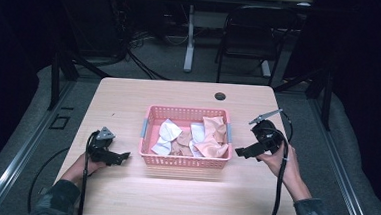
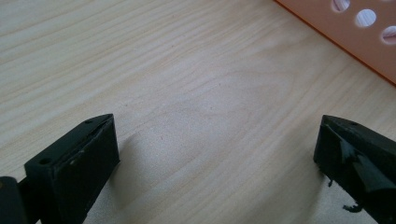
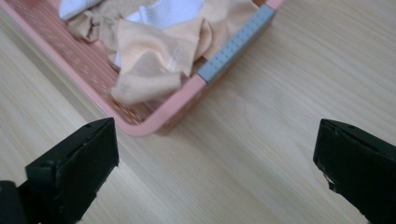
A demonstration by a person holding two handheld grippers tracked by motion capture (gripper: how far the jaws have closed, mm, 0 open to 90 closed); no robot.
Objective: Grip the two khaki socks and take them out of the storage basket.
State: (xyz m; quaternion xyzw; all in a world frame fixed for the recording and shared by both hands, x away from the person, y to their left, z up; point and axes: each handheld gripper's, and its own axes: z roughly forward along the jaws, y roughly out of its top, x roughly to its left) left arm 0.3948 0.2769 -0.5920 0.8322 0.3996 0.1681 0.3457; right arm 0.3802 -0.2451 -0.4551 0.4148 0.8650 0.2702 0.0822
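Observation:
A pink plastic basket (image 1: 150,116) sits mid-table, holding several crumpled cloths, white (image 1: 168,132) and peach (image 1: 213,131). My left gripper (image 1: 124,156) rests low on the table just left of the basket, jaws wide apart with bare wood between them (image 2: 217,140); the basket's pink wall (image 2: 355,42) shows at top right. My right gripper (image 1: 239,151) is held just right of the basket, open and empty (image 3: 217,149). In the right gripper view the basket's near corner (image 3: 154,121), its grey handle (image 3: 236,44) and a peach cloth (image 3: 149,65) lie ahead.
The light wood table (image 1: 183,194) has a dark cable hole (image 1: 220,96) behind the basket. Cables trail from both grippers off the front edge. A chair (image 1: 250,36) and a table leg (image 1: 189,42) stand on the floor beyond.

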